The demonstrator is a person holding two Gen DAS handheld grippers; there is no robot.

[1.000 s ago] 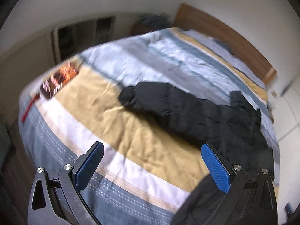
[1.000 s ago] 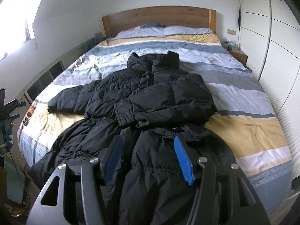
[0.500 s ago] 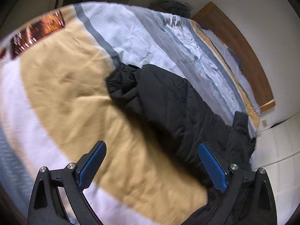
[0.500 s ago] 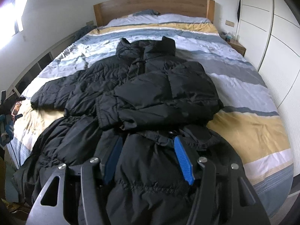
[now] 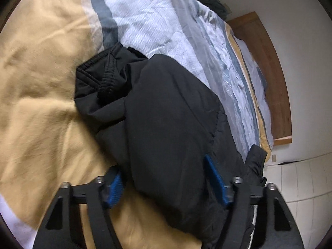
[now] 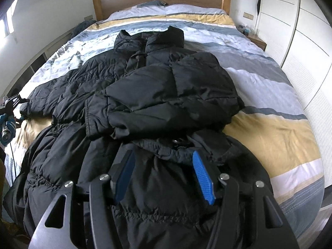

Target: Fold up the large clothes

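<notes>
Black puffer coat (image 6: 166,95) lies spread on the striped bed (image 6: 269,128), collar toward the headboard, one sleeve folded across the chest.

Left gripper (image 5: 166,184): fingers just been closing, sleeve bulk between them; pinch cannot be told.

Right gripper (image 6: 164,176): fingers half spread, pinching hem fabric.

Left view alone shows the elastic cuff (image 5: 103,72).

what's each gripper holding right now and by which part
The left gripper, jaws just closing, straddles the black jacket's outstretched sleeve partway along; the right gripper grips its bottom hem.
</notes>
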